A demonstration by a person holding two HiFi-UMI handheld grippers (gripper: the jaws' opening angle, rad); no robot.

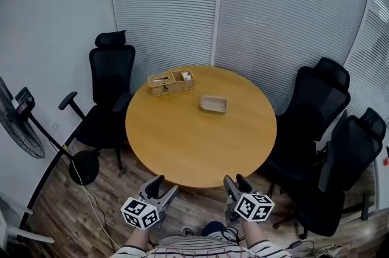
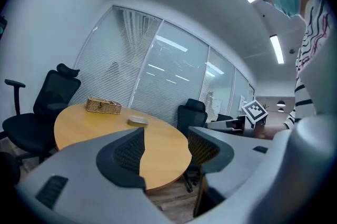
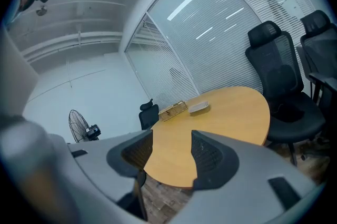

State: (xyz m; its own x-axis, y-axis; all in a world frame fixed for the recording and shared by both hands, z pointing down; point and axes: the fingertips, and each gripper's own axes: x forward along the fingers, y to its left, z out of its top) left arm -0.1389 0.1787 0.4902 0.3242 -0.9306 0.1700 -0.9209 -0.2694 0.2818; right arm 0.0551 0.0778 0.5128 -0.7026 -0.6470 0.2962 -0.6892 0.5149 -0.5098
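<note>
A round wooden table (image 1: 182, 141) stands ahead of me. A wicker box (image 1: 171, 82) sits at its far left, and a small shallow wicker dish (image 1: 213, 104) lies near the middle back. Below the table's near edge, over the floor, my left gripper (image 1: 163, 187) is held open and empty. My right gripper (image 1: 236, 184) is beside it, also open and empty. The left gripper view shows the table (image 2: 84, 128), box (image 2: 103, 106) and dish (image 2: 138, 120) beyond open jaws (image 2: 166, 148). The right gripper view has the table (image 3: 226, 112), box (image 3: 174, 110) and dish (image 3: 199, 107) past its open jaws (image 3: 171, 150).
Black office chairs stand round the table: one at the left (image 1: 109, 87), two at the right (image 1: 316, 111), (image 1: 349, 159). A standing fan (image 1: 21, 129) is at the far left with a cable on the wood floor (image 1: 97, 208). Glass walls with blinds (image 1: 243, 2) close the back.
</note>
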